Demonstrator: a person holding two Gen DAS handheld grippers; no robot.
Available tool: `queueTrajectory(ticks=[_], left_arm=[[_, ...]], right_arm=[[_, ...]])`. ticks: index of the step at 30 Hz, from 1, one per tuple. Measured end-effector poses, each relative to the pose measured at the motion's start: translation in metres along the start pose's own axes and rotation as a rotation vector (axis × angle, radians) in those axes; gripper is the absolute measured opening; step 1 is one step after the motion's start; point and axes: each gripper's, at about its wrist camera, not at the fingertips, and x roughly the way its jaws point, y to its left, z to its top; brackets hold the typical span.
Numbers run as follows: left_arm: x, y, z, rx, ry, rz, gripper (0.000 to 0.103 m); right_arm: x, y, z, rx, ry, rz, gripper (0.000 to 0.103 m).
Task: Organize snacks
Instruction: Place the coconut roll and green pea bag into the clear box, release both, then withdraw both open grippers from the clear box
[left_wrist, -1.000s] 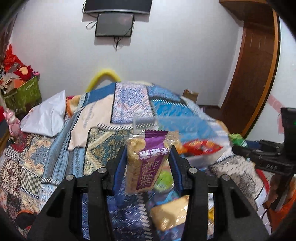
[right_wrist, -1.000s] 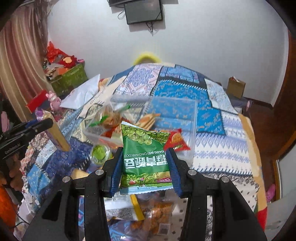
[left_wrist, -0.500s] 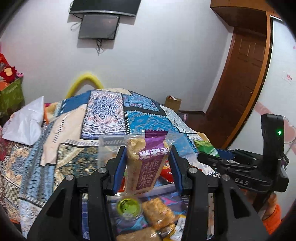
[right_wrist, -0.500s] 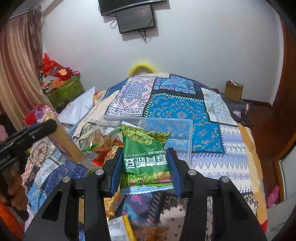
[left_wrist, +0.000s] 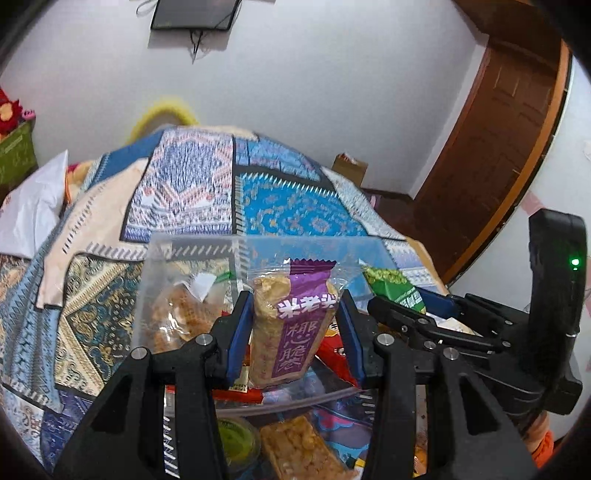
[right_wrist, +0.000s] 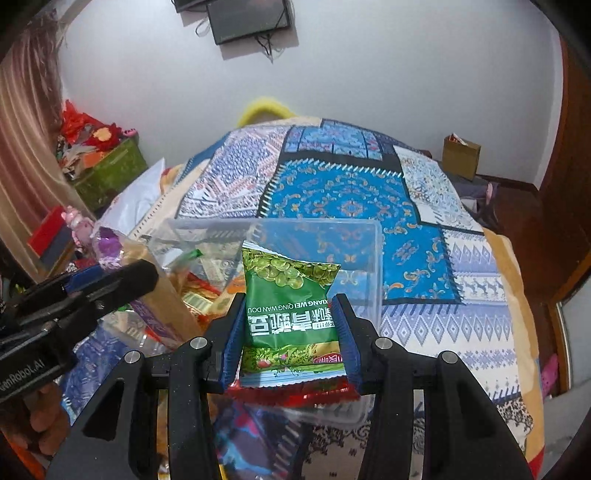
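My left gripper (left_wrist: 293, 332) is shut on a purple snack pack (left_wrist: 291, 328) and holds it upright over a clear plastic box (left_wrist: 192, 254) on the bed. The box holds several snack bags. My right gripper (right_wrist: 290, 332) is shut on a green pea snack pack (right_wrist: 288, 306), held over the right part of the same clear plastic box (right_wrist: 369, 258). The right gripper with its green pack (left_wrist: 395, 288) shows at the right of the left wrist view. The left gripper (right_wrist: 92, 291) shows at the left of the right wrist view.
Loose snacks lie near me in front of the box: a green cup (left_wrist: 236, 439) and a yellow cracker pack (left_wrist: 299, 450). The patterned quilt (right_wrist: 351, 195) covers the bed. A white pillow (left_wrist: 29, 206) lies at the left. A wooden door (left_wrist: 498, 140) stands at the right.
Both grippers have moved forward with their packs, from short of the box to over it. The two grippers have come closer together.
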Motion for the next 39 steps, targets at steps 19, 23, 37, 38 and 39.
queueTrajectory(ticks=[19, 23, 37, 38, 39], left_arm=[[0.017, 0.005, -0.001, -0.005, 0.071, 0.027, 0.046], [-0.006, 0.001, -0.001, 0.003, 0.044, 0.029, 0.052], [-0.106, -0.009, -0.025, 0.095, -0.071, 0.083, 0.068], [-0.109, -0.008, -0.030, 0.097, -0.066, 0.090, 0.069], [-0.112, -0.007, -0.035, 0.096, -0.059, 0.096, 0.071]], right_arm=[[0.031, 0.009, -0.002, -0.066, 0.088, -0.036, 0.044], [0.011, 0.011, -0.003, -0.070, 0.060, -0.040, 0.044], [-0.088, 0.020, -0.022, -0.081, -0.104, -0.041, 0.059], [-0.093, 0.020, -0.028, -0.082, -0.106, -0.046, 0.059], [-0.095, 0.020, -0.032, -0.082, -0.104, -0.047, 0.059]])
